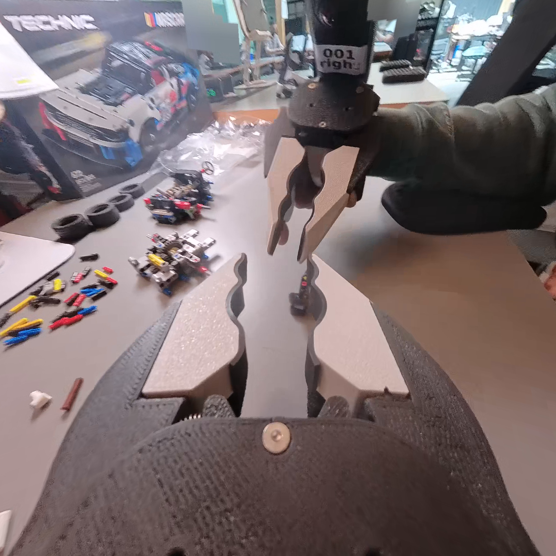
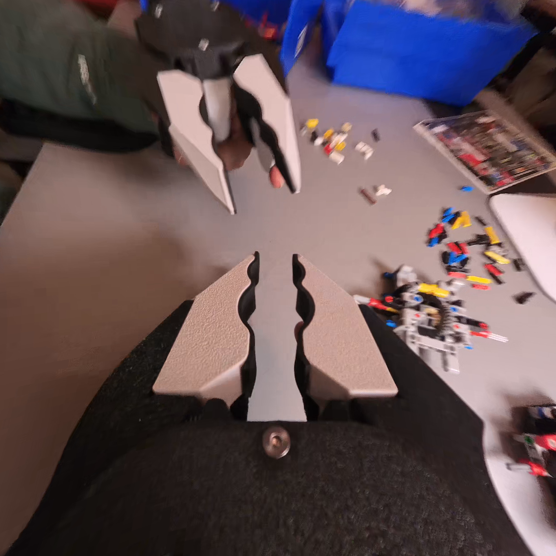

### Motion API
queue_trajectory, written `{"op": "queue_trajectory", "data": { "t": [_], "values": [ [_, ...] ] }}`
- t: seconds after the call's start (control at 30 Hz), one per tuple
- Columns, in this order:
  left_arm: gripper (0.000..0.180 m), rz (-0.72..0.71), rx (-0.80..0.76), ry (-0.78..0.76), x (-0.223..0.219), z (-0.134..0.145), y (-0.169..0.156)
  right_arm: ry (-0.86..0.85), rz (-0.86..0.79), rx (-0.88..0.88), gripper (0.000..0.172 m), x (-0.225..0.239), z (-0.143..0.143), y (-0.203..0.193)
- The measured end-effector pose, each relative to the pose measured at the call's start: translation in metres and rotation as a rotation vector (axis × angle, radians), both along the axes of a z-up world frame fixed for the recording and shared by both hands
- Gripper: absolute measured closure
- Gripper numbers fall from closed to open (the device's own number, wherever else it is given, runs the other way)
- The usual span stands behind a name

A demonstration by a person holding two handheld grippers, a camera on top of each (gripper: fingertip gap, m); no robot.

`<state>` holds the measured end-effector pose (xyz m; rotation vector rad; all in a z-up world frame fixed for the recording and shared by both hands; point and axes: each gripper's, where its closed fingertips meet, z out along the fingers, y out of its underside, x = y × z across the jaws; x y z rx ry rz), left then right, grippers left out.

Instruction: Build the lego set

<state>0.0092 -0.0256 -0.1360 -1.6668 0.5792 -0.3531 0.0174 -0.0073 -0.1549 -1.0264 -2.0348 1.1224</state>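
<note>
Left gripper [image 1: 278, 260] with fingers spread wide, a small black brick piece [image 1: 301, 296] against the inner right finger. Right gripper [image 2: 274, 255] spread, bare, above mid-tabletop [image 2: 90, 270].

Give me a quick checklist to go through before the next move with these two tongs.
1. Left tongs open, nothing clamped: ok.
2. Right tongs open, only bare table between the fingers: ok.
3. Small black piece sits by the left tongs' right finger; touching it or not: cannot tell.
4. Tips of the two tongs apart, going by the right wrist view: ok.
5. Grey assembly lies beside the right tongs, not between its fingers: ok.
6. Loose pins lie off to the side of both tongs: ok.
</note>
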Motion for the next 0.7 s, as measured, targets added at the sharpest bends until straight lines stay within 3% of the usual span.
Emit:
{"op": "queue_trajectory", "data": {
  "t": [0.03,0.2,0.47,0.7],
  "values": [
    [0.142,0.033,0.025,-0.012,-0.006,0.006,0.001,0.066,-0.046,-0.03,0.151,-0.005,0.013,0.009],
    [0.143,0.177,0.101,-0.064,-0.035,0.024,0.006,0.299,-0.362,-0.162,0.154,-0.025,0.058,0.082],
    [0.144,0.247,0.111,-0.029,-0.047,0.02,0.01,0.374,-0.783,-0.251,0.156,-0.077,0.109,0.236],
    [0.146,0.281,0.097,0.014,-0.057,0.013,0.013,0.316,-1.016,-0.304,0.145,-0.131,0.106,0.346]
  ]
}}
